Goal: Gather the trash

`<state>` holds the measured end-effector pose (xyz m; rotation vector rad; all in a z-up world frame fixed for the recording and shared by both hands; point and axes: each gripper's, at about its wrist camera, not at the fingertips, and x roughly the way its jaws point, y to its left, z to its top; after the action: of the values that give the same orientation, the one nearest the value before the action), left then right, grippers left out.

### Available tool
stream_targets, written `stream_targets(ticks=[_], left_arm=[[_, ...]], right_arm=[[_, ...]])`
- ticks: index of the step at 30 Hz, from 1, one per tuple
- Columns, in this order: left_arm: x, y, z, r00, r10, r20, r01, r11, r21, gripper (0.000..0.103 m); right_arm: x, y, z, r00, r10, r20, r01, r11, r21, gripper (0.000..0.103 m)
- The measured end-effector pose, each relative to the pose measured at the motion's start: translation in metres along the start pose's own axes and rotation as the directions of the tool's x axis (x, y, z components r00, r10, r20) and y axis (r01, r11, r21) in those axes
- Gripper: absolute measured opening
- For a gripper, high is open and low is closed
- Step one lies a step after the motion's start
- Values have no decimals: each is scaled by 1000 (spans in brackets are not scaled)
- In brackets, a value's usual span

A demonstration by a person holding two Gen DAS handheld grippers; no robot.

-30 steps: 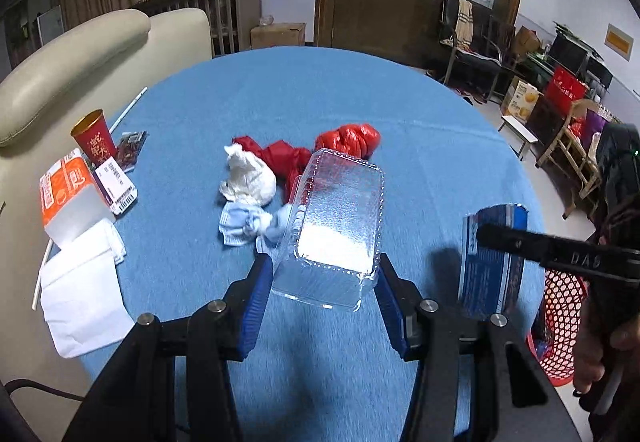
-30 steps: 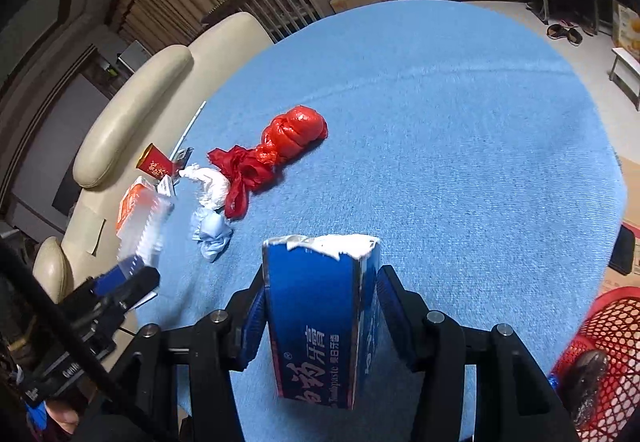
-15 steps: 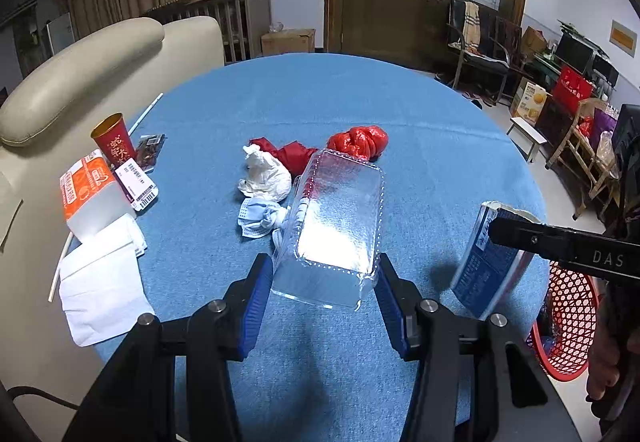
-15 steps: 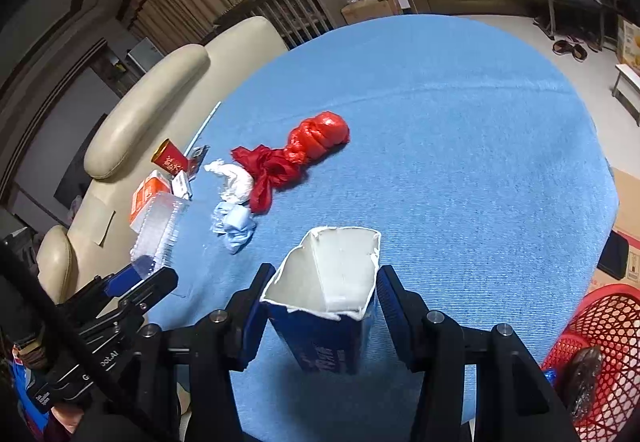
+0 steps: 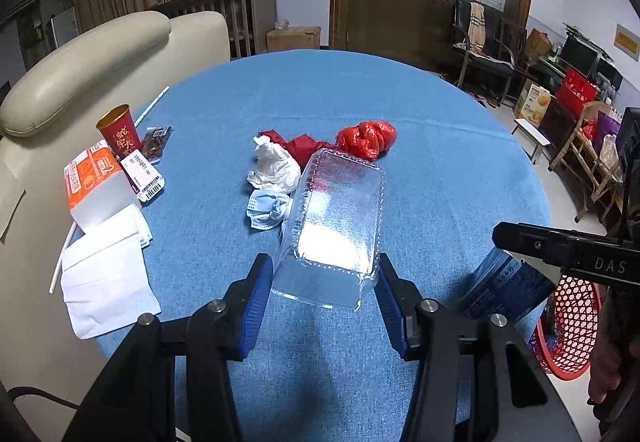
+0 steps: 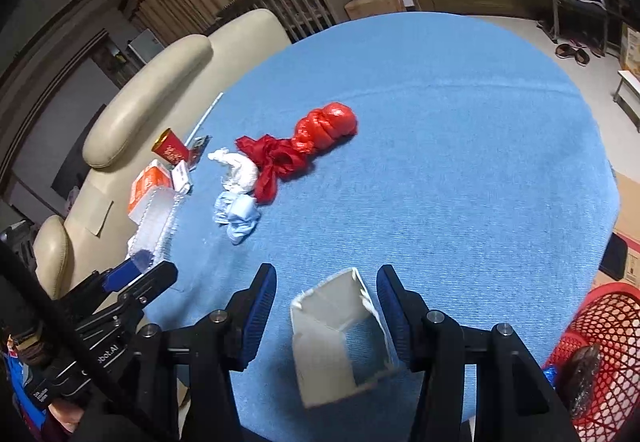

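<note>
My left gripper (image 5: 324, 282) is shut on a clear plastic clamshell box (image 5: 332, 226) and holds it tilted above the blue round table (image 5: 440, 182). Between the jaws of my right gripper (image 6: 326, 298) sits a blue carton (image 6: 340, 342). The carton is tipped, its open white mouth facing the camera. A gap shows beside the left pad, so the carton is loose there. In the left wrist view the same carton (image 5: 508, 290) hangs slanted under a right finger (image 5: 560, 250), beside the red mesh basket (image 5: 568, 322). A red bag (image 5: 366, 140), white tissue (image 5: 274, 162) and blue mask (image 5: 266, 208) lie mid-table.
At the table's left edge stand a red cup (image 5: 120, 132), an orange-and-white box (image 5: 94, 182), a barcoded packet (image 5: 146, 178) and white napkins (image 5: 106, 278). A beige sofa (image 5: 80, 62) lies beyond them. The red basket (image 6: 600, 342) stands on the floor at the right.
The blue carton tipped from upright until its open end faces the right wrist camera, and it sank lower between the right jaws. The left gripper and clear box stayed put.
</note>
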<state>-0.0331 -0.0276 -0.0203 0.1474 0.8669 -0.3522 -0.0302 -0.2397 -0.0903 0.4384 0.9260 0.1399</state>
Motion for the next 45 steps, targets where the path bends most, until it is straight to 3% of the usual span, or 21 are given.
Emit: stream_targets(ticks=[2, 5, 10, 15, 23, 25, 29, 45], left_arm=[[1, -1, 0, 1000, 2, -2, -2, 1000, 4, 53], [0, -1, 0, 1000, 1, -3, -1, 1000, 2, 53], [3, 2, -1, 1000, 5, -14, -5, 1000, -11, 53], [4, 2, -3, 1000, 7, -21, -7, 1000, -11, 53], [6, 7, -7, 999, 13, -34, -14, 1000, -23, 53], [7, 9, -8, 999, 13, -40, -14, 999, -29, 53], [7, 9, -9, 999, 9, -43, -11, 999, -32, 53], [3, 1, -8, 999, 0, -38, -1, 1000, -10, 53]], right_arm=[[-2, -5, 0, 1000, 5, -3, -5, 1000, 12, 58], [-11, -15, -2, 1000, 8, 19, -9, 999, 37, 69], [-29, -26, -12, 997, 42, 60, -44, 998, 41, 69], [-35, -18, -33, 996, 58, 69, -55, 998, -39, 69], [-20, -1, -45, 997, 1, 75, 9, 992, -122, 69], [-19, 3, -46, 996, -27, 87, 39, 989, -140, 67], [-13, 1, -47, 996, -51, 72, 61, 988, -141, 49], [-23, -1, -42, 993, -38, 111, 52, 991, -125, 46]])
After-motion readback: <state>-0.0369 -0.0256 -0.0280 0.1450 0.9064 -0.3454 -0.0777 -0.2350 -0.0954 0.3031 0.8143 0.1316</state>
